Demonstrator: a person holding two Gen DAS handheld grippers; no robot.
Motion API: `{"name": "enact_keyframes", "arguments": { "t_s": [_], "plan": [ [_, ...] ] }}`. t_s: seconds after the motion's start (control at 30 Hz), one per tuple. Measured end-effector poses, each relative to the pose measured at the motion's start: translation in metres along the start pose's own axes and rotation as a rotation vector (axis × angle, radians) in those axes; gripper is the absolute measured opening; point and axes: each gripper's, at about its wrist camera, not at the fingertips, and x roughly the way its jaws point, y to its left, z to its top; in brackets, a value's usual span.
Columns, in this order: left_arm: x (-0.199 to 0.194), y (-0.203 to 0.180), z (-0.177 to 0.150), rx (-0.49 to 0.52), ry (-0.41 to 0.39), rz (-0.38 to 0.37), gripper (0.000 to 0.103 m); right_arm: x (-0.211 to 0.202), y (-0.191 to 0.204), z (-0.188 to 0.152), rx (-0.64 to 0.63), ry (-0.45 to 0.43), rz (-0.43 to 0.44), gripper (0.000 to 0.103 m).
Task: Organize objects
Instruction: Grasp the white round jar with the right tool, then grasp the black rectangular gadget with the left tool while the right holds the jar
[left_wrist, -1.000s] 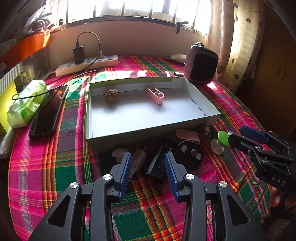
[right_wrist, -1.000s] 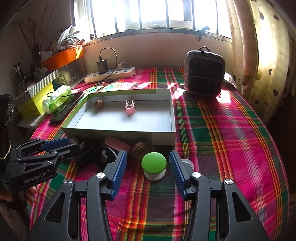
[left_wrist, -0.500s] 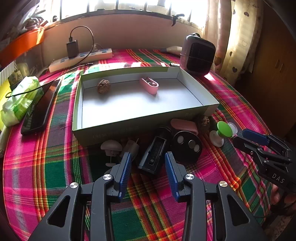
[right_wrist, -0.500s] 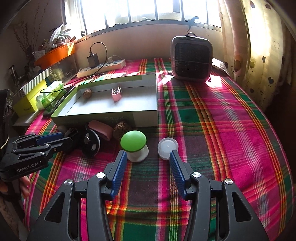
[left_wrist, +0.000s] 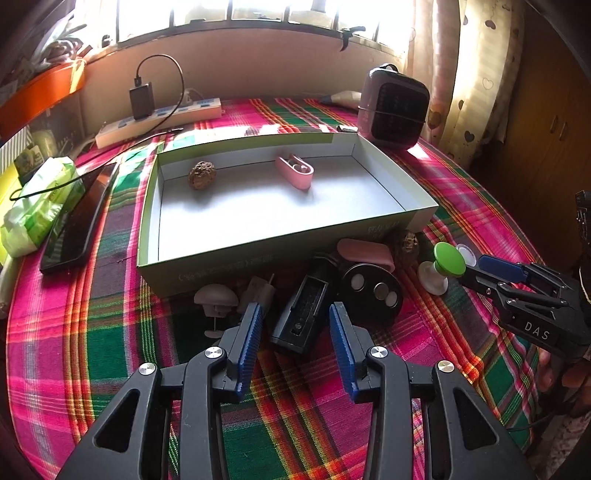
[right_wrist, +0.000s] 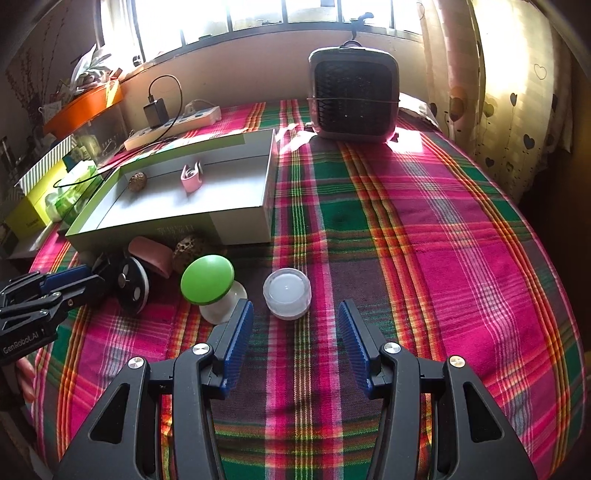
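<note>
**Loose items crowd the near wall of the box**

Behind the shallow green cardboard box (left_wrist: 280, 254), a small brown nut-like lump (left_wrist: 409, 242) sits half hidden, its make unclear. A black rectangular device (left_wrist: 303, 314) lies just beyond the left gripper (left_wrist: 295, 325), whose jaws are spread and hold nothing. The right gripper (right_wrist: 295, 325), also spread and holding nothing, faces a small translucent round tub (right_wrist: 287, 293); a green-capped mushroom-shaped toy (right_wrist: 208, 286) leans just left of it.
</note>
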Motion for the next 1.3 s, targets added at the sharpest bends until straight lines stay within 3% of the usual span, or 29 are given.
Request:
{"name": "enact_keyframes", "arguments": {
  "t_s": [0.47,0.67,0.9,1.3],
  "plan": [
    [0.002,-0.006,0.001,0.02,0.007,0.004,0.036,0.008,0.001,0.006,-0.028,0.015,0.001,0.049],
    [0.005,-0.012,-0.003,0.018,0.034,-0.023,0.036,0.007,0.003,0.006,-0.041,0.011,0.02,0.029],
    [0.008,-0.013,-0.002,0.006,0.038,-0.035,0.036,0.006,0.0,0.006,-0.033,0.01,0.037,0.029],
    [0.016,-0.01,0.005,0.021,0.027,0.01,0.036,0.007,0.001,0.006,-0.033,0.01,0.041,0.029]
  ]
}}
